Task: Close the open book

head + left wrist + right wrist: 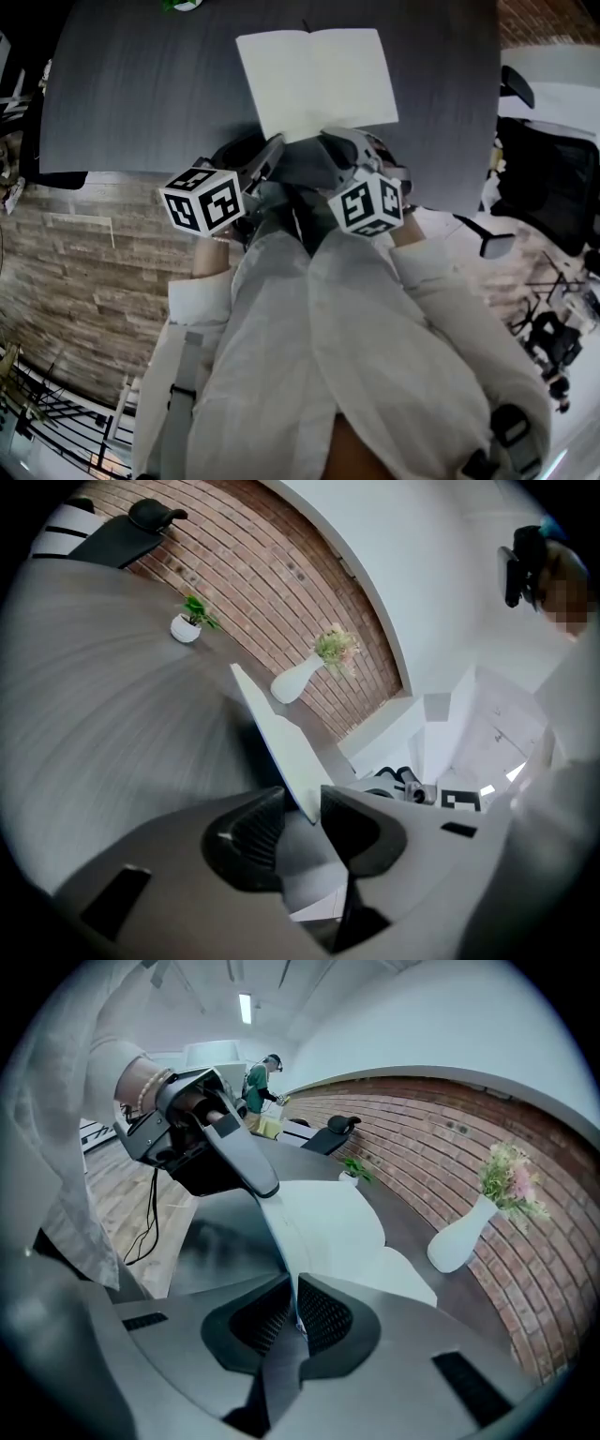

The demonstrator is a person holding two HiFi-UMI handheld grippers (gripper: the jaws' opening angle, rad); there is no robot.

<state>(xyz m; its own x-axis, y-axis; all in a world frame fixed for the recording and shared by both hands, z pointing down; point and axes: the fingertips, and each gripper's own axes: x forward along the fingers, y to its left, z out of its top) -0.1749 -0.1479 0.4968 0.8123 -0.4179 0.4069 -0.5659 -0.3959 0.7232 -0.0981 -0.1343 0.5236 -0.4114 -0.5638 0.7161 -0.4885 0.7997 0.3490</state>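
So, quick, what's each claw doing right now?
Left claw: open, edge of the book loose inside.
Right claw: closed, pinching the book.

The book point(317, 82) is showing matt white paper — the table point(141, 94) is looking dark, matt and faintly grained; at the right gripper view's right, a smooth white vase point(464, 1237) is standing out against a rough brick wall point(422, 1147).

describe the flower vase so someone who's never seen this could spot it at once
Look along the brick wall behind the dark table. At the table's far edge stands a tall white vase with a narrow neck and pale flowers. The other white pot is small, round and holds a green plant.
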